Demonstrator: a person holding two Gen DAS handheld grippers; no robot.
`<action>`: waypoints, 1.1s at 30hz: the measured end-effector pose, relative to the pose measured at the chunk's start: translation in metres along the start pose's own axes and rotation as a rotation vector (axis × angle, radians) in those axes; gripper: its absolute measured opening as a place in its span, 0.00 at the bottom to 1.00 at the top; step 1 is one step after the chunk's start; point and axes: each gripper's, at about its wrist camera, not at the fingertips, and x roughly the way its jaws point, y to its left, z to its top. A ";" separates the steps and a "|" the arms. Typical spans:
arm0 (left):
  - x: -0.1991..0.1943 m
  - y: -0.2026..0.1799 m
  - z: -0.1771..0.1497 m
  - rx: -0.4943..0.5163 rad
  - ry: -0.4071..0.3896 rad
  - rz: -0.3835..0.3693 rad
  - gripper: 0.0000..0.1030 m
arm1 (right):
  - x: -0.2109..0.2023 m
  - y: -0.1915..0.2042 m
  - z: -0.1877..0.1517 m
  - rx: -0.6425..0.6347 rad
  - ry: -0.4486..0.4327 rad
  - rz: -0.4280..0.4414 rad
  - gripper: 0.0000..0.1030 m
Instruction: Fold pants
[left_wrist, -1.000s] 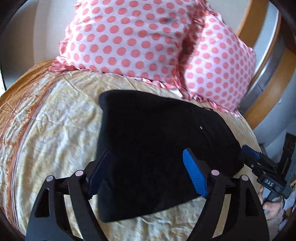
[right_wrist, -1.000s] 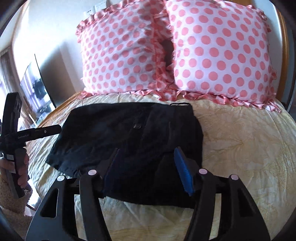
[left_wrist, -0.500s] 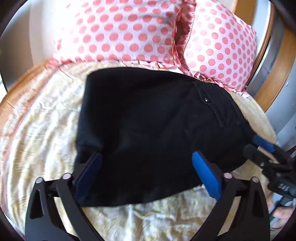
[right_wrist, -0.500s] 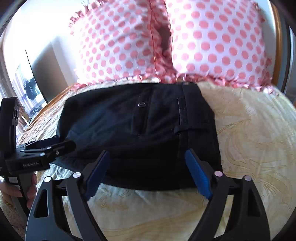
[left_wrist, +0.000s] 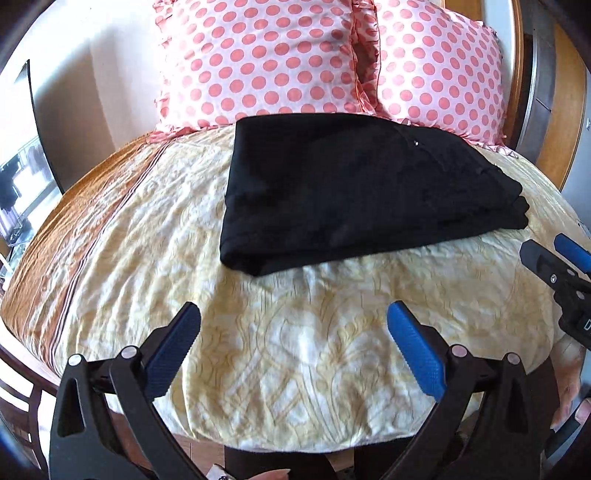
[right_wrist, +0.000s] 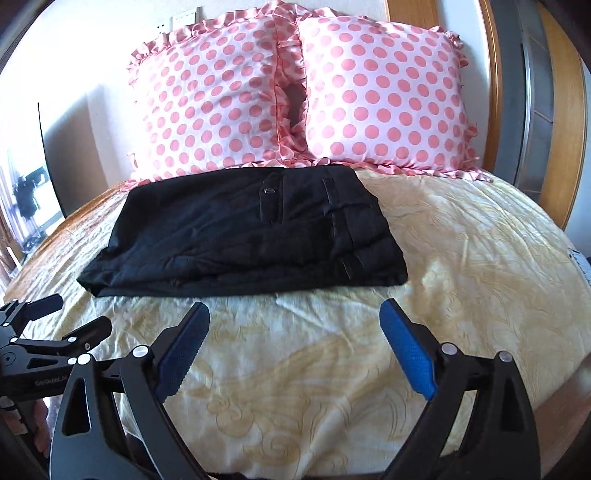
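Both hand-held grippers withdrawn; pants (right_wrist: 243, 232) apparently folded.

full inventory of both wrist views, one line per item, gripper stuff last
pants: 1, black, folded into a flat stack on the bedspread, far edge against the pillows
pillows: 2, white with pink dots and pink frills, side by side, propped at the head of the bed
bedspread: 1, pale yellow patterned with an orange-brown side band, covers the bed
headboard: 1, wood with grey panel, behind the pillows on the right
left gripper: 1, black with blue pads, open, above bare bedspread short of the pants
right gripper: 1, black with blue pads, open, also short of the pants, holding nothing
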 end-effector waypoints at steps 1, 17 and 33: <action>-0.001 0.002 -0.004 -0.003 0.002 0.005 0.98 | -0.002 0.002 -0.003 -0.004 -0.002 -0.005 0.92; -0.023 -0.012 -0.027 0.053 -0.033 0.036 0.98 | -0.007 0.018 -0.023 -0.044 0.007 -0.061 0.93; -0.015 -0.013 -0.025 0.048 -0.006 0.035 0.98 | -0.003 0.019 -0.024 -0.050 0.028 -0.055 0.93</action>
